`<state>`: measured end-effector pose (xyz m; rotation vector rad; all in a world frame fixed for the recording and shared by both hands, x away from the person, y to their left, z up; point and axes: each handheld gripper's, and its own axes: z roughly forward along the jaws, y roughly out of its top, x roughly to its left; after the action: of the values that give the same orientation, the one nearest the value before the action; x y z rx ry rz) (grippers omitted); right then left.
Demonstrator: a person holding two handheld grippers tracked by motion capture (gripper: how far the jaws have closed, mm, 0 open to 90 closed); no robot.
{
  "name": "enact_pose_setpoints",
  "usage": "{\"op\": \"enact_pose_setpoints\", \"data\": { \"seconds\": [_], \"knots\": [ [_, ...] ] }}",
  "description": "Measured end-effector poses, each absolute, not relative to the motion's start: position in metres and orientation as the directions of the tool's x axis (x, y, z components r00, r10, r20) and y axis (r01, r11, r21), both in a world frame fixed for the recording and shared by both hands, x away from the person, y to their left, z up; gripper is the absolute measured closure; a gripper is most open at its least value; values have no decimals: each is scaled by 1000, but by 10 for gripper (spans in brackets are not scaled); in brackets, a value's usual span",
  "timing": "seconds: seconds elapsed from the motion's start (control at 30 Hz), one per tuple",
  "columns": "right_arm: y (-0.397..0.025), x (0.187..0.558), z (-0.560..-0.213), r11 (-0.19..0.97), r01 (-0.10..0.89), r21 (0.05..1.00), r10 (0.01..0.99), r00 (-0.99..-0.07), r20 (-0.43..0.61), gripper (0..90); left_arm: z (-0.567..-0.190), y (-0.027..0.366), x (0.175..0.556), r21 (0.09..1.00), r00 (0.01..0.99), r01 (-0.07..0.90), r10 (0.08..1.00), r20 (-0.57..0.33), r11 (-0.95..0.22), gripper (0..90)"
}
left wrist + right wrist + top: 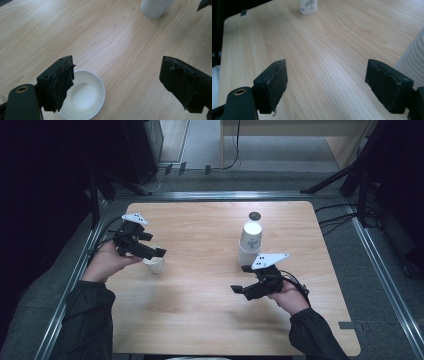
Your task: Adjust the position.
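Pale wooden table (200, 285), grey floor (280, 180)

Light wooden table (200, 320) with rounded corners, framed by metal rails (385, 280). Grey carpet (280, 180) beyond the far edge, cables (340, 215) trailing right. Pale wooden furniture (300, 135) at back; dark surroundings left.
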<state>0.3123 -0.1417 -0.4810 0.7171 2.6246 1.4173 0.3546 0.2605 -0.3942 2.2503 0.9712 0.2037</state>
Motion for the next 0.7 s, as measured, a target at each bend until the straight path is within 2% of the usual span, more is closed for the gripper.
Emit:
{"op": "enact_pose_setpoints", "data": {
  "seconds": [0.13, 0.2, 0.27, 0.5, 0.7],
  "knots": [
    [-146, 313, -477, 454, 379, 806, 446, -880, 163, 138, -399, 254, 350, 650, 723, 583, 676, -143, -487, 129],
    [-146, 313, -477, 467, 377, 800, 499, -859, 114, 143, -402, 251, 348, 657, 727, 580, 671, -149, -482, 129],
    [-148, 315, -476, 463, 392, 795, 517, -848, 116, 143, -406, 248, 346, 655, 730, 579, 667, -150, -486, 129],
    [-155, 317, -468, 465, 387, 796, 534, -840, 97, 136, -415, 237, 336, 660, 744, 563, 652, -143, -498, 129],
    [-164, 320, -461, 425, 411, 806, 553, -823, 127, 136, -417, 228, 333, 674, 758, 553, 631, -163, -490, 131]
  ]
}}
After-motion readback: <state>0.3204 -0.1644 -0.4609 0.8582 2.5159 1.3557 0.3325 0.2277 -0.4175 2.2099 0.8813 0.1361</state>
